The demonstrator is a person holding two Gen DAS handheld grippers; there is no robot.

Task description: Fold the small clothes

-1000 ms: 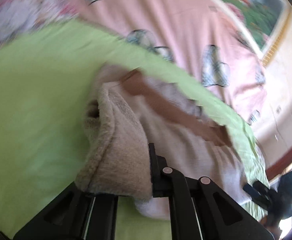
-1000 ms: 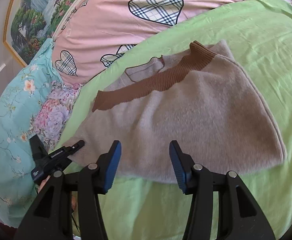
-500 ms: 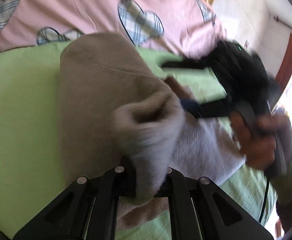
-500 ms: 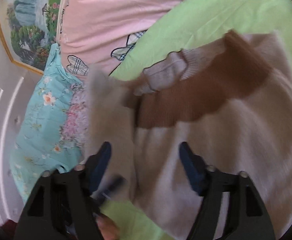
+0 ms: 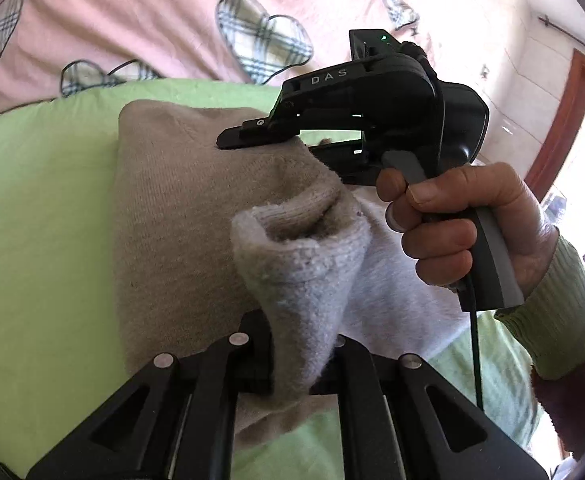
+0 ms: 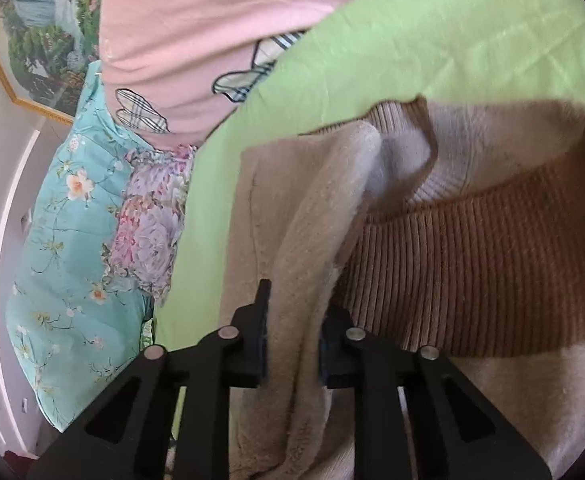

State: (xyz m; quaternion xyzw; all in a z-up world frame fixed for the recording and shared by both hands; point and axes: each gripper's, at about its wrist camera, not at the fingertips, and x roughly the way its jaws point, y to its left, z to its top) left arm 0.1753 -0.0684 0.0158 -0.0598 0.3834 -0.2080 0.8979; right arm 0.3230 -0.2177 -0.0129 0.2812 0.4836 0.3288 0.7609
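A small beige knit sweater (image 5: 172,216) with a brown ribbed band (image 6: 472,264) lies on the green sheet (image 5: 32,208). My left gripper (image 5: 302,356) is shut on a folded-over edge of the sweater, its rolled cuff standing up between the fingers. My right gripper (image 6: 292,344) is shut on another fold of the same sweater, beside the brown band. In the left wrist view the right gripper (image 5: 276,136) reaches over the sweater from the right, held by a hand (image 5: 460,220). The sweater's left side is folded over its body.
A pink quilt with plaid hearts (image 5: 152,28) lies behind the green sheet (image 6: 432,40). A turquoise floral pillow (image 6: 64,240) and a flowered cloth (image 6: 148,224) sit at the left in the right wrist view. A framed landscape picture (image 6: 40,32) hangs on the wall.
My left gripper has carried the sweater's edge over across its body. My right gripper was open above the sweater a second ago and has since closed on a fold near the brown band.
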